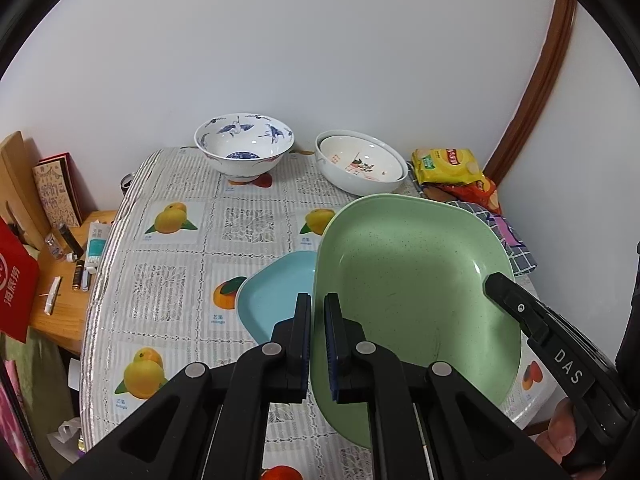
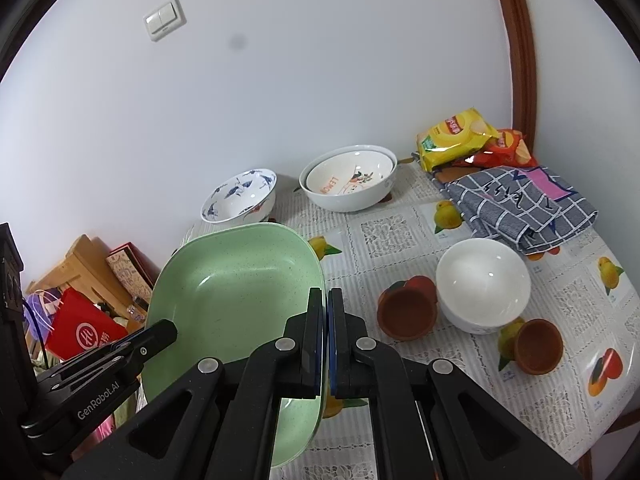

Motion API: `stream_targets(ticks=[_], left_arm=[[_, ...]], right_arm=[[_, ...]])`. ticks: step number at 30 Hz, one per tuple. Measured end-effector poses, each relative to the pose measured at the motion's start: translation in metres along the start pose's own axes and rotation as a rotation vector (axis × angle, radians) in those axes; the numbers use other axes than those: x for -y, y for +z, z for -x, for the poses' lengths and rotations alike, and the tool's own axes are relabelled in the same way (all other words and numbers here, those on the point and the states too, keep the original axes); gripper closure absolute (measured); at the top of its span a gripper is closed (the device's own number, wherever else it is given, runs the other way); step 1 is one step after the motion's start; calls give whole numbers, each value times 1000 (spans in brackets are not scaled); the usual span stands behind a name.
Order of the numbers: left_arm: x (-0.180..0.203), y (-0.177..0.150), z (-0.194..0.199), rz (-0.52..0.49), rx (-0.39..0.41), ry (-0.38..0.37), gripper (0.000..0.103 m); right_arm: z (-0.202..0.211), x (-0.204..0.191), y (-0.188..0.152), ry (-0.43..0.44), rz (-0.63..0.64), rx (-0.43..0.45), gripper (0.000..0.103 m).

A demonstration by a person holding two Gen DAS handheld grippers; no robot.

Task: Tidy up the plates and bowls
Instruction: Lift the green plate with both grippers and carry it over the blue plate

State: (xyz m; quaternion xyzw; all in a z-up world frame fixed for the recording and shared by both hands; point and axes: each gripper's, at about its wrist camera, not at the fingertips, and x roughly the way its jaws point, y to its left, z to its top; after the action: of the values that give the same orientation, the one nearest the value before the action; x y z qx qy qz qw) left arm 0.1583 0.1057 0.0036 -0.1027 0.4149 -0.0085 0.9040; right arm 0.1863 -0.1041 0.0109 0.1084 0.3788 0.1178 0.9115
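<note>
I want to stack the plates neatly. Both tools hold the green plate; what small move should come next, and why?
Probably lower the green plate onto the blue plate. Left tool and right tool clamp opposite rims, and the blue plate lies partly under it.

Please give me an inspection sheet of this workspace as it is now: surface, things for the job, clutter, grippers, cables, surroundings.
Surface: table with fruit-print cloth.
Job's things: green plate held up by both grippers over blue plate; crane-pattern bowl and nested lemon bowls at the wall; plain white bowl; two brown cups.
Clutter: snack bags, checked cloth.
Grippers: left gripper shut on the green plate's left rim; right gripper shut on its right rim.
Cables: nothing seen.
Surroundings: white wall, light switch, side shelf with a red bag.
</note>
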Motion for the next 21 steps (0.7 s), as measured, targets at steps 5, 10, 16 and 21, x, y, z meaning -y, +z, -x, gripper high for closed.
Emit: stream_targets(ticks=[5, 10, 16, 21], left_arm=[[-7, 1, -10, 13, -14, 13, 96], [-13, 0, -22, 24, -36, 28, 96], [-19, -4, -36, 37, -64, 44, 96], [-24, -5, -45, 47, -79, 57, 96]], right_arm=[[-15, -2, 2, 10, 1, -20, 100], [-30, -2, -1, 19, 1, -46, 100], [-46, -3, -6, 23, 0, -75, 100], [-60, -4, -8, 30, 0, -98, 100]])
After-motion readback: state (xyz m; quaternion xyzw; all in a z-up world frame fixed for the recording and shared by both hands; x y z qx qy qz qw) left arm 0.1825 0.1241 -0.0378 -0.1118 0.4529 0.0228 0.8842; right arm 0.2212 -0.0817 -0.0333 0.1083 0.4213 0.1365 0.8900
